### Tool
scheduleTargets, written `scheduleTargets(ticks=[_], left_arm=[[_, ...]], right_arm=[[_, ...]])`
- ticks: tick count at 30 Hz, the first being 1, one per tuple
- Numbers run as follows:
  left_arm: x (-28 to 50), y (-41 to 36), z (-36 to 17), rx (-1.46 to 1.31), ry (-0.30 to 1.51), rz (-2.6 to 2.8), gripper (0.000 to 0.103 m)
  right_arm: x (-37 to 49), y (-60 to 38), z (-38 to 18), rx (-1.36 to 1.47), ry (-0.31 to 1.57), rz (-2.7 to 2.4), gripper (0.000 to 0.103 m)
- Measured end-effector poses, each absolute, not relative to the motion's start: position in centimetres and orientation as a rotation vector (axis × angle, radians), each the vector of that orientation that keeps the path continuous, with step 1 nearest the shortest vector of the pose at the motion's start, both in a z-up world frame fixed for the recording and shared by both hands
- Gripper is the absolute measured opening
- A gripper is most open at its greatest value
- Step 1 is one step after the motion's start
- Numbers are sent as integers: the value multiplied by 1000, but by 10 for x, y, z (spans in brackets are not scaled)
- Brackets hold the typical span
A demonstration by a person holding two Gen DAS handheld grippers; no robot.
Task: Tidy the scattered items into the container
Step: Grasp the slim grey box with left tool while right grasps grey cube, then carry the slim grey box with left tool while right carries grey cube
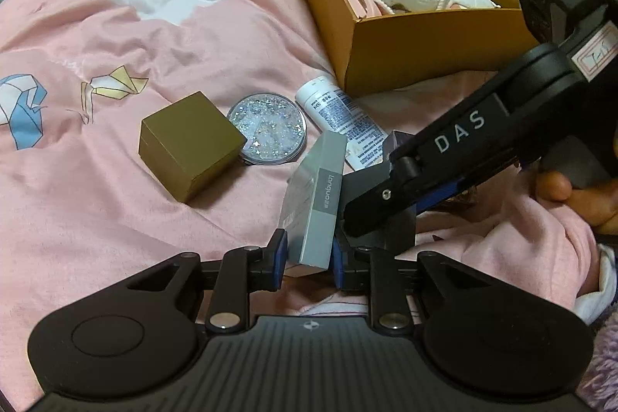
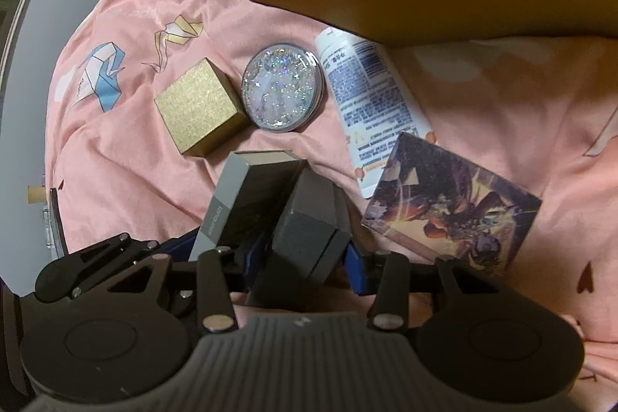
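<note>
- The left gripper (image 1: 309, 253) has its blue pads pressed on the near end of a flat grey box (image 1: 314, 203). The jaws are close together and the box stands up between them.
- The right gripper (image 2: 297, 257) has a dark grey box (image 2: 305, 238) between its pads, and it looks held, not loose. The two boxes touch each other.
- The grey box looks light and stiff, like thin card. Its sides are smooth, so it could slip. The flat wide sides look like the best place to hold it.
- The dark box looks stiff and a bit chunky. A squeeze on two flat sides should keep it still.
- On the pink blanket (image 1: 116, 64) lie more things to tidy: a gold box (image 1: 189, 145) on the left, a round glitter case (image 1: 266, 128) just beside it, a white tube (image 1: 340, 114) and a picture box (image 2: 452, 207) on the right.
- The glitter case looks hard and may crack if dropped.
- The orange box (image 1: 405, 41) sits far right, with soft toys already inside.
</note>
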State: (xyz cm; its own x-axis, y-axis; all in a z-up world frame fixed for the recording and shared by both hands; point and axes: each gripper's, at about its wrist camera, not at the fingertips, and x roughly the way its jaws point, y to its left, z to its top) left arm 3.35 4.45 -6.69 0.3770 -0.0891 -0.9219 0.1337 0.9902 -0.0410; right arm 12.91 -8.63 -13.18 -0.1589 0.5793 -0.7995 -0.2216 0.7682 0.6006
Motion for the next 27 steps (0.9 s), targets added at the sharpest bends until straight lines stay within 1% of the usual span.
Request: scheduleTargets(ticks=[4,8,11,20,27], left_arm=[[33,46,-65,40,1161,-107,23],[32,50,-58,16,1132,-79,20],[32,53,-53,-6,1106,-71,17],[31,65,-38,-102,1036,-50,17],[33,67,-15,-141,963,-63,17]], right_arm=[[126,-88,-124,292,1549,739,43],[123,-90,-106,261,1462,767,40],[123,-96,-94,248,1397,769,39],[124,-127,-58,256,1217,769,39],[127,-144,-29,249,1103,774,39]])
